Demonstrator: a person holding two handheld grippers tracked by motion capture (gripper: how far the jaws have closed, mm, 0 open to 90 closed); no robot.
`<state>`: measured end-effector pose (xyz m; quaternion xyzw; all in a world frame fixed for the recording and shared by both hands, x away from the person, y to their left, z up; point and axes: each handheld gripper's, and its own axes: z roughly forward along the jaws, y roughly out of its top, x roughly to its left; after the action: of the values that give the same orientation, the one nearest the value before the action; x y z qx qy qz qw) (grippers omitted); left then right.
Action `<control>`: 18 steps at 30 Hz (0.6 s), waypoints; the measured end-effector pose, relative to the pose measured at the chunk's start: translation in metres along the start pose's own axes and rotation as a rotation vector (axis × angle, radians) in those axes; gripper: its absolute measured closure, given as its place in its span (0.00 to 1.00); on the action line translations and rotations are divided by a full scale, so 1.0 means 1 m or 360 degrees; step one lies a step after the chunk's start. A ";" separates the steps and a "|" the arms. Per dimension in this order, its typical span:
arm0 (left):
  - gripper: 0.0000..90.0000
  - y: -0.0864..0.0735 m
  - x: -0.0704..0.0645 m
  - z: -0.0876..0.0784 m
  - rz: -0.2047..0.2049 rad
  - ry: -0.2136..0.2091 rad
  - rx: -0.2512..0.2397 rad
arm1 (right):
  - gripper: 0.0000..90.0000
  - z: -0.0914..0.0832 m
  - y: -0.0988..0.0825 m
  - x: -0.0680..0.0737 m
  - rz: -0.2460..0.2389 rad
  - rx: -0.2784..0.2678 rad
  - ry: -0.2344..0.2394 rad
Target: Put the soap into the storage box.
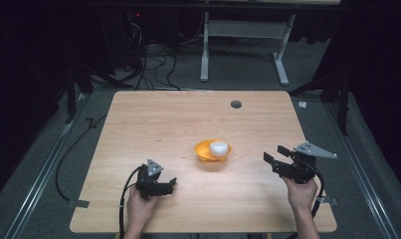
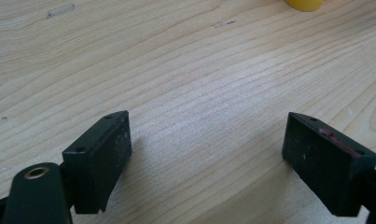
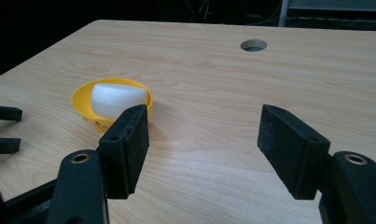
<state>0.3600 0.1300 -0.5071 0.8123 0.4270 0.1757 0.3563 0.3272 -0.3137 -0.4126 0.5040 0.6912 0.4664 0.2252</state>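
Observation:
A yellow bowl stands near the middle of the wooden table, with a white rounded block lying in it. My right gripper hovers to the right of the bowl, pointing left toward it, its jaws apart with nothing between them. In the right gripper view the bowl and the white block sit just beyond the left jaw of that gripper. My left gripper rests at the front left, open and empty. In the left gripper view its jaws frame bare wood, with the bowl's edge at the top.
A round cable hole sits in the table's far right part, also seen as a hole in the right gripper view. The left gripper's jaws show at that view's left edge. Beyond the table stand a white desk frame and floor cables.

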 end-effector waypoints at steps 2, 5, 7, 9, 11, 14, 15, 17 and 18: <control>0.18 0.000 0.000 0.000 0.0000 0.0000 0.0000 | 0.39 -0.002 -0.004 -0.002 0.0014 -0.0001 -0.0008; 0.18 0.000 0.000 0.000 -0.0001 0.0000 0.0000 | 0.39 -0.004 -0.008 -0.004 0.0027 -0.0001 -0.0017; 0.18 0.000 0.000 0.000 -0.0001 0.0000 0.0000 | 0.39 -0.006 -0.010 -0.005 0.0042 -0.0005 -0.0022; 0.18 0.000 0.000 0.000 -0.0002 0.0000 0.0000 | 0.39 -0.006 -0.012 -0.007 0.0047 -0.0006 -0.0026; 0.18 0.000 0.000 0.000 -0.0002 0.0001 -0.0001 | 0.39 -0.007 -0.015 -0.007 0.0056 -0.0003 -0.0029; 0.18 0.000 0.000 0.000 -0.0002 0.0001 0.0000 | 0.39 -0.006 -0.018 -0.009 0.0059 0.0003 -0.0032; 0.18 0.000 0.000 0.000 -0.0002 0.0001 0.0000 | 0.39 -0.006 -0.018 -0.009 0.0059 0.0003 -0.0032; 0.18 0.000 0.000 0.000 -0.0003 0.0000 0.0001 | 0.39 -0.006 -0.022 -0.010 0.0070 0.0012 -0.0040; 0.18 0.000 0.000 0.000 -0.0003 0.0000 0.0000 | 0.39 -0.006 -0.023 -0.010 0.0075 0.0015 -0.0041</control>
<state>0.3600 0.1302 -0.5071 0.8119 0.4278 0.1753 0.3564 0.3156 -0.3266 -0.4313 0.5272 0.6783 0.4618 0.2207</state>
